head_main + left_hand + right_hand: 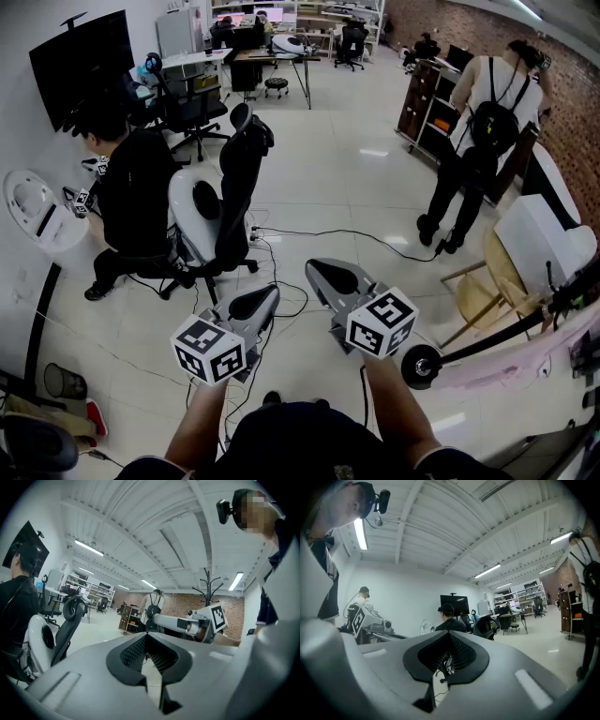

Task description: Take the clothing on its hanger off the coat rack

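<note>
Office floor (356,197); tools (272,292) (315,269) closed, empty

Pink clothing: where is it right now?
The pink clothing is at the head view's lower right, lying along a black pole, just to the right of the right gripper.

Straight ahead of you the floor (328,187) lies open, crossed only by a thin cable (347,232). To your left front, a seated person (136,202) and a black office chair (239,178) block the way. Near your right gripper (323,277) stands the coat rack (487,338), draped with pink clothing (525,361). Beyond it, a wooden chair (487,291) and a standing person (483,131) narrow that side.
</note>
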A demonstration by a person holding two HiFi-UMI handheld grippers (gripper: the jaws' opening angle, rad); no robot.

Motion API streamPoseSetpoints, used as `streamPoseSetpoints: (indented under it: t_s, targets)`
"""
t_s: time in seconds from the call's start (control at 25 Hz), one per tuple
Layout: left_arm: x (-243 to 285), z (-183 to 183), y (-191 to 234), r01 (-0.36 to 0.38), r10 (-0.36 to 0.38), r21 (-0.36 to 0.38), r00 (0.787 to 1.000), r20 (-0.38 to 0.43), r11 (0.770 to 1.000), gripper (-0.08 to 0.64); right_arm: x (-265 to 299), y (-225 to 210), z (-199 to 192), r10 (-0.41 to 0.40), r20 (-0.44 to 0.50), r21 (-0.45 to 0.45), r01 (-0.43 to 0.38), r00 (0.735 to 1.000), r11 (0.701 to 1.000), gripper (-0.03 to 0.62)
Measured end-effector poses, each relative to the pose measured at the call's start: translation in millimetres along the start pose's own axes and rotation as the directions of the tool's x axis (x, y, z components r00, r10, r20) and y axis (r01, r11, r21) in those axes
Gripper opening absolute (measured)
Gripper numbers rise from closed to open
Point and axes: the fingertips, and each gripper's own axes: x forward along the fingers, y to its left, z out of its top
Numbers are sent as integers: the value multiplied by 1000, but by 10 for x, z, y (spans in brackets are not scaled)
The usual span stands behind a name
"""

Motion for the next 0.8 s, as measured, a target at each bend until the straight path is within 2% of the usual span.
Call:
streamPoseSetpoints:
  t_s: [0.2,0.48,0.64,0.8]
  targets:
    - [53,-27,-116,30,-30,2,1000,-7,1000,12,-158,-38,-4,-39,4,4,39,999,999,2]
    - [355,-119,-454,161,-161,2,986,-47,987,12,-631,-222,-10,-176,11,12,176,984,984,2]
    - [558,-197,-756,264,-263,3,962,-75,964,12,-1044,-351,-13,-287,16,14,286,958,958,2]
    - [769,-280,-1165,393,-392,-9,913,-110,919,12,-1575,-443,16,-422,30,22,421,906,907,2]
